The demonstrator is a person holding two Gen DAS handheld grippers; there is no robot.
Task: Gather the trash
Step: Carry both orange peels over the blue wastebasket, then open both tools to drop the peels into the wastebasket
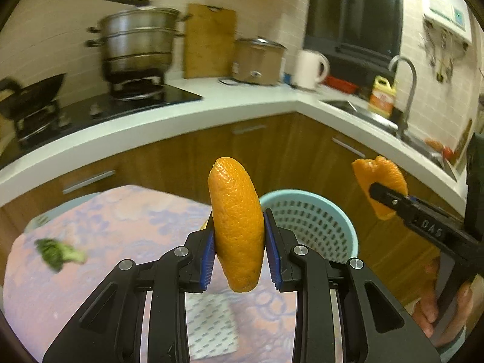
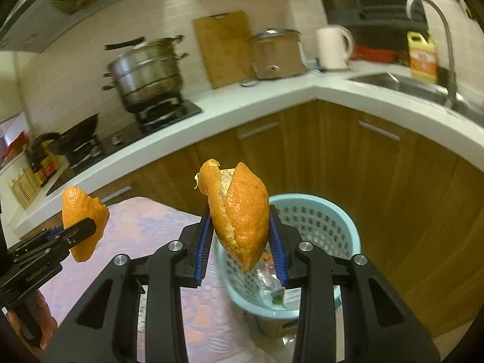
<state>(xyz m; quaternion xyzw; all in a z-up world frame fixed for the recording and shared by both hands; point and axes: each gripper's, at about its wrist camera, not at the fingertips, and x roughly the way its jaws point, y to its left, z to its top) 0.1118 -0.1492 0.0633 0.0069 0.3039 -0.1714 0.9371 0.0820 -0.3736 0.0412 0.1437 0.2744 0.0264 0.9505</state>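
Note:
My left gripper is shut on a piece of orange peel, held in the air above the pink floral table. My right gripper is shut on a second, folded orange peel, held just over the near rim of the light blue trash basket. Each gripper shows in the other's view, the right one with its peel and the left one with its peel. The basket holds some plastic and paper trash.
A green vegetable scrap and a white patterned sheet lie on the table. Behind are wooden cabinets, a white L-shaped counter with a stove, steamer pot, wok, cutting board, rice cooker, kettle, and a sink with a faucet.

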